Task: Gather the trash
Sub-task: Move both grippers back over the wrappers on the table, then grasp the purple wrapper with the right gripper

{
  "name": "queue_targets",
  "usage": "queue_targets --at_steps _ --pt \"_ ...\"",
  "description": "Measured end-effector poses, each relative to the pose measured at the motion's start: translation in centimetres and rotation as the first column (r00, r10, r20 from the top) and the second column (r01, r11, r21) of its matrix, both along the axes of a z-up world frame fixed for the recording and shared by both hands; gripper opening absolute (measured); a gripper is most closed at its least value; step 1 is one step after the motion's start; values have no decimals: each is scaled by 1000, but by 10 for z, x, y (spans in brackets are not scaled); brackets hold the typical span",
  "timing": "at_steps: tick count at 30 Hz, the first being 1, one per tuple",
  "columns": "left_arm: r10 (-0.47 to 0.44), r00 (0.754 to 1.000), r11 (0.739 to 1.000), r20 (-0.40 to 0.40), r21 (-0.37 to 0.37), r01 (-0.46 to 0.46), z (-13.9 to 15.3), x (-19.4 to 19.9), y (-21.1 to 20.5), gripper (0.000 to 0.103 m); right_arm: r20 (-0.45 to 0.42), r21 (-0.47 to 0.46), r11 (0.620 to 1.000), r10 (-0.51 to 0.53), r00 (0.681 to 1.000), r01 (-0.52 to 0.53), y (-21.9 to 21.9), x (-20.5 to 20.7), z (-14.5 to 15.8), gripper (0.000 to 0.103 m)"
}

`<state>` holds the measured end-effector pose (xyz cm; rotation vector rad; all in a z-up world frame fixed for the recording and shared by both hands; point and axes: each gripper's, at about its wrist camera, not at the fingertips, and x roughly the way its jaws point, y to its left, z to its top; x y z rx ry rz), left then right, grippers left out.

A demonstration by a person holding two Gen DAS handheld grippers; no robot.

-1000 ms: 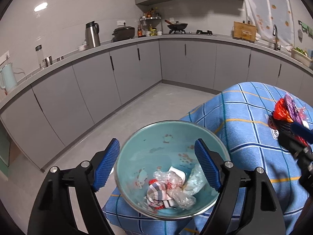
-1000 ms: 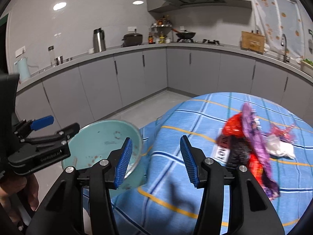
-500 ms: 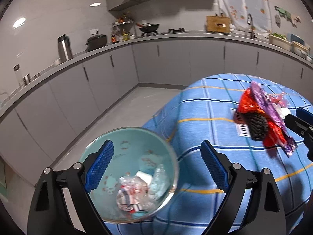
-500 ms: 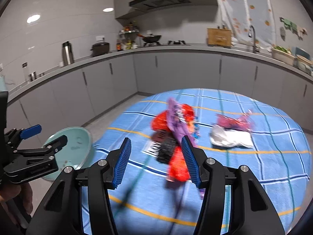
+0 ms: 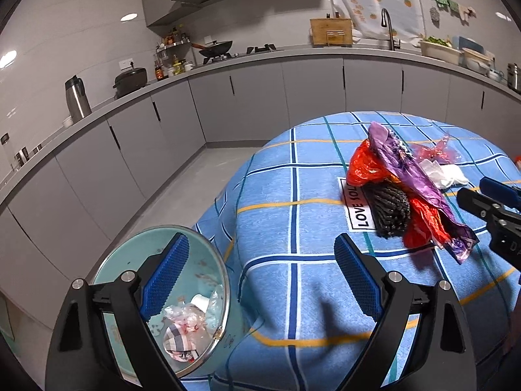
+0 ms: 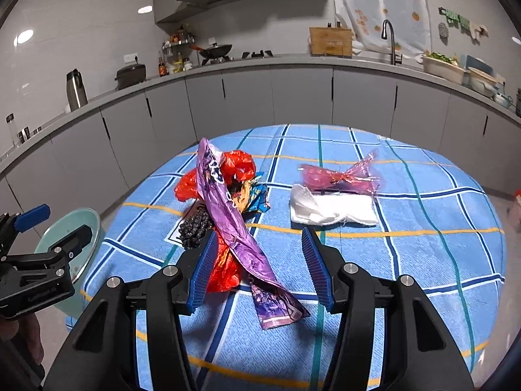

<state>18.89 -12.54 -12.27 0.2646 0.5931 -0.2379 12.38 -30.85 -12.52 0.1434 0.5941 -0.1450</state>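
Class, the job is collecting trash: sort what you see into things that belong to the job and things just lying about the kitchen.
Belongs to the job:
purple wrapper
red plastic bag
pink cellophane
white crumpled tissue
teal bin, already holding scraps
right gripper, open over the purple wrapper

Just lying about:
wok
steel kettle
wooden knife block

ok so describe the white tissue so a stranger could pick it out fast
On the blue checked tablecloth, look right of the red and purple wrapper pile. The white tissue lies flat just in front of a pink cellophane wrapper; it is the only plain white, soft piece there.
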Motion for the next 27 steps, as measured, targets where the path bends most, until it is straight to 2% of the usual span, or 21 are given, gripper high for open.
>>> queue_targets --at_steps 11,15,19,21,23,27 --pt "-3 1000 1000 -7 8 3 -5 9 -8 89 -76 8 1000 -4 997 5 -12 -3 -15 52" --pt "-13 1000 1000 -4 11 13 -5 7 -12 90 -107 -1 1000 16 994 -16 -8 1 -19 48" --pt "-18 1000 1000 -3 10 18 -4 5 -14 90 -157 -5 999 32 987 -33 -5 8 -25 39" --pt "-20 1000 1000 -3 10 20 -4 5 -14 90 -179 1 999 44 983 -45 -5 10 -27 28" --pt "-24 1000 1000 -1 8 24 -2 3 -14 90 -191 6 998 58 980 -58 -4 11 -29 22" --pt "-31 1000 1000 3 7 31 0 0 -16 90 -170 8 998 68 983 -68 -3 6 -27 5"
